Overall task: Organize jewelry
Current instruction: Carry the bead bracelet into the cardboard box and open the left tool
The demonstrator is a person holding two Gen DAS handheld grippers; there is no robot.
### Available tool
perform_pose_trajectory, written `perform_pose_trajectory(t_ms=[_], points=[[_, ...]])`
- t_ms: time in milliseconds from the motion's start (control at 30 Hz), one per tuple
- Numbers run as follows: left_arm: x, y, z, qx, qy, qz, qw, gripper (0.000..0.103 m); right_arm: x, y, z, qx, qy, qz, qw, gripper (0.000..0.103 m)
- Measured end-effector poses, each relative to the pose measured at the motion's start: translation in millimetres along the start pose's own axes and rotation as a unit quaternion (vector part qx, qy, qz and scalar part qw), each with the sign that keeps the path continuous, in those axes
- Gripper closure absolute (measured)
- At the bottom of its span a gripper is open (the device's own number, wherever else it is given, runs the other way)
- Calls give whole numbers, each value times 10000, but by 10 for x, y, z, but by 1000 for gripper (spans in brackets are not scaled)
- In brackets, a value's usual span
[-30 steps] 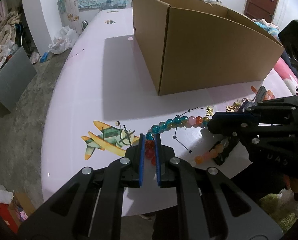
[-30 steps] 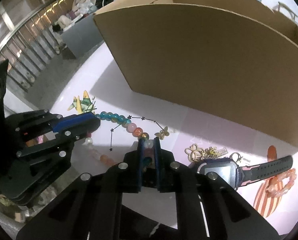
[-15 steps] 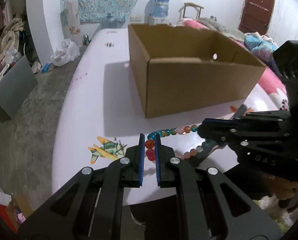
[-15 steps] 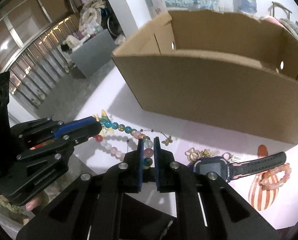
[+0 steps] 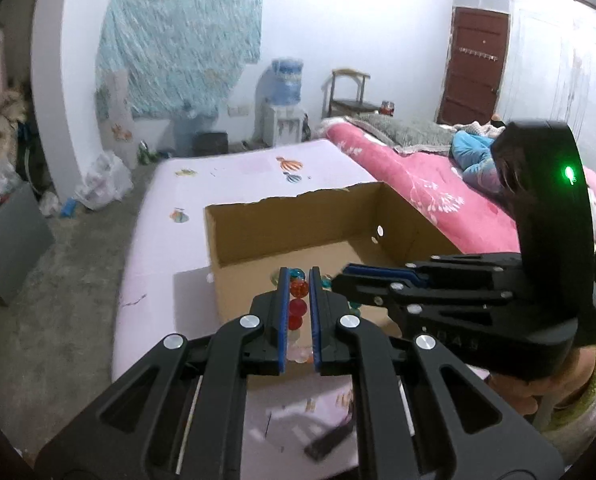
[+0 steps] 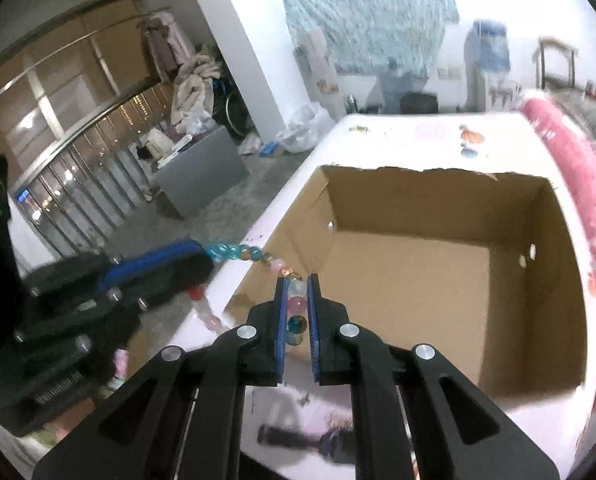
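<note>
Left wrist view — both tools, left (image 5: 296, 300) and right (image 6: 296, 300), pinching the bead bracelet (image 6: 253, 254), now raised above the box (image 6: 418, 256).

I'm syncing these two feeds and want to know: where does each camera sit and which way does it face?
Left wrist: on the left gripper, looking along its jaws at the cardboard box; the right gripper shows alongside.
Right wrist: on the right gripper, looking down into the box; the left gripper shows alongside.
Shared: the box and the bead bracelet that both jaws clamp.

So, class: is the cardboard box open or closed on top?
Open. The cardboard box has no lid or flaps over it; the right wrist view shows its bare brown floor and inner walls from above.
</note>
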State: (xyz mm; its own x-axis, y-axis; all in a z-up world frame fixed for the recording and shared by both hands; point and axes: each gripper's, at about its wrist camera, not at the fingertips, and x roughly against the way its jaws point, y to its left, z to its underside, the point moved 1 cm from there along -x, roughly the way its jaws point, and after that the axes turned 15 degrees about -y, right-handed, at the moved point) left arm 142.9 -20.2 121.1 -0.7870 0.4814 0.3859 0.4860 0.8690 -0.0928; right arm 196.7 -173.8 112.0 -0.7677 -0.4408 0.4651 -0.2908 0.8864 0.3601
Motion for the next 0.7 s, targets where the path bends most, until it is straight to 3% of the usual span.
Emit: perform_pose_trajectory(t_ms=[100, 300, 433, 533, 700], points=[[-481, 124, -102, -14, 359, -164, 9992, 94, -465, -286, -231, -431, 529, 15, 9977, 93], [-1331, 427, -50, 17, 1176, -446, 9921, 94, -1291, -764, -263, -1055, 1413, 288, 9839, 93], [-1640, 532, 40, 11, 1563, -602, 9859, 94, -1608, -902, -188, -1100, 1647, 392, 9794, 93], [-1674, 568, 45, 104, 1584, -640, 9852, 92, -1710, -946, -169, -1004, 1657, 423, 9801, 92], [-1436, 544, -11, 66, 1335, -692, 9886, 63, -1559, -1004, -252, -913, 1384, 489, 9849, 92]])
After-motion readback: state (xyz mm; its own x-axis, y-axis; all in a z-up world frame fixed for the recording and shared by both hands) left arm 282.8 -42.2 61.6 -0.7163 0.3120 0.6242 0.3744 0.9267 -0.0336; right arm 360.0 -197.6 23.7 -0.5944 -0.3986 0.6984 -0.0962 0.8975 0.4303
